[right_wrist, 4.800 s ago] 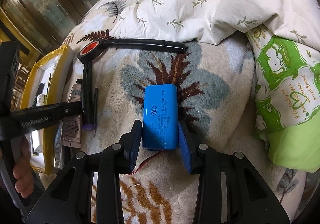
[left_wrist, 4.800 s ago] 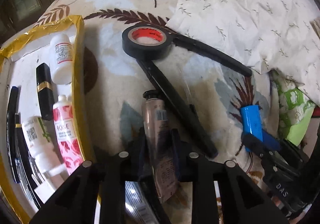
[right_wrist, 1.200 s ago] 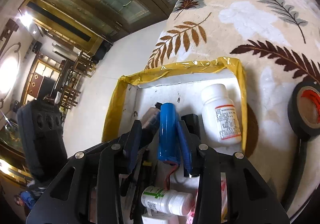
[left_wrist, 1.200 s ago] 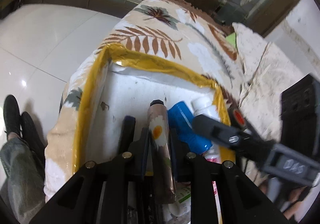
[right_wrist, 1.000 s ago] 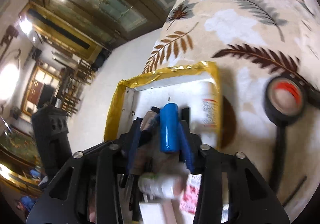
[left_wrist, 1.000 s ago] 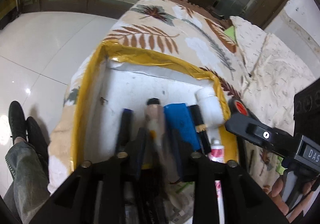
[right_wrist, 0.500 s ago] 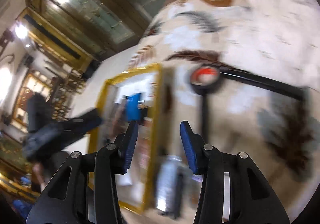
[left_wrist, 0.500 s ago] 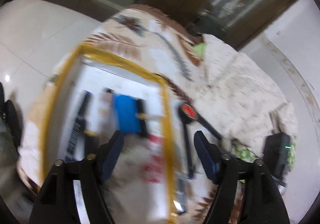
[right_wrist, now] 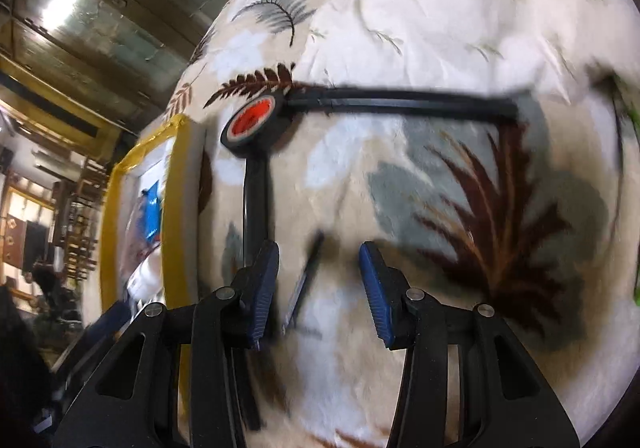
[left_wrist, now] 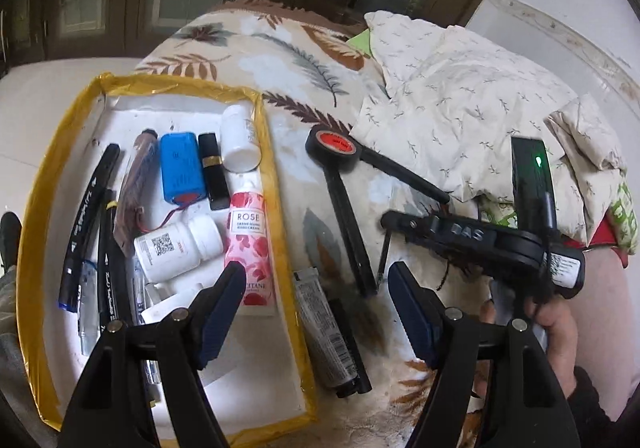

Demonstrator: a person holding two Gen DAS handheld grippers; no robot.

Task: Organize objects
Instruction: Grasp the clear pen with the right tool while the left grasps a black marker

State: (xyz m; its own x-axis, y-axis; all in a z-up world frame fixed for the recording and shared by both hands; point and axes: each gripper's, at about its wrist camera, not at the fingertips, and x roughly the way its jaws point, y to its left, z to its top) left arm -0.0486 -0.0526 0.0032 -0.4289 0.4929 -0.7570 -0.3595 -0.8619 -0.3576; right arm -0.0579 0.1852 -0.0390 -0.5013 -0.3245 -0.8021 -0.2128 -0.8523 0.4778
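The left gripper (left_wrist: pixel 316 312) has just spread its fingers wide, with nothing between them; they hang over the near right edge of the white tray with the yellow-taped rim (left_wrist: pixel 266 151), and just beyond that edge a grey squeeze tube (left_wrist: pixel 322 332) lies on the leaf-patterned blanket (left_wrist: pixel 288 47); the right gripper (right_wrist: pixel 316 284) also has its fingers released, a thin dark pen (right_wrist: pixel 304 280) lying loose on the blanket between them, untouched by the pads. Inside the tray lie the blue cylindrical battery pack (left_wrist: pixel 180 167), a brown tube (left_wrist: pixel 134 175), a black-and-gold lipstick (left_wrist: pixel 212 171), two white bottles and a pink rose hand-cream tube (left_wrist: pixel 248 236); so both drops look finished. Farther right of the tray, a black tape roll with a red core (left_wrist: pixel 332 143) rests on two long black bars (left_wrist: pixel 348 224).

The step in hand, as I judge it, is reaching for the next loose pieces; the right fingers need to sink around the pen and clench, while the left should line up on the grey tube lengthwise before carrying it into the tray.
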